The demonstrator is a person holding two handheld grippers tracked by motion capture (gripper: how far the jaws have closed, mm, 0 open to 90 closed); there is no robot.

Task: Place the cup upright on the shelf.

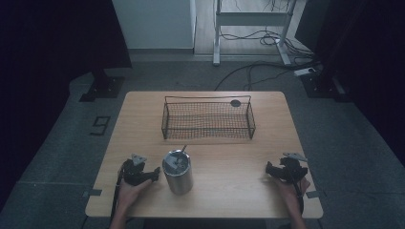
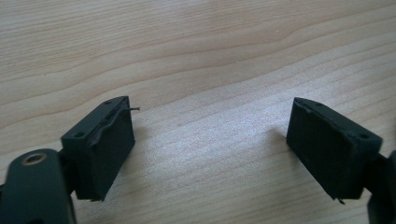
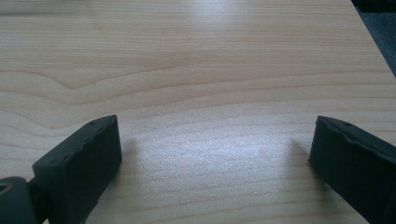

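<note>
Steel cup (image 1: 177, 172) on the near part of the wooden table (image 1: 229, 157), just beside the left gripper (image 1: 154, 174).
Both grippers rest on the table with jaws apart, holding nothing; the right gripper (image 1: 270, 170) sits well apart. A wire basket (image 1: 208, 120) stands behind the cup.

From above, my desk (image 1: 143, 112) sits in dim, bluish light with the room black at nine and three o'clock and a paler floor at twelve. In my two close views the wood is bright, with a soft sheen at twelve o'clock in the right one. My tongs cast faint shadows inward and blur toward six o'clock.
</note>
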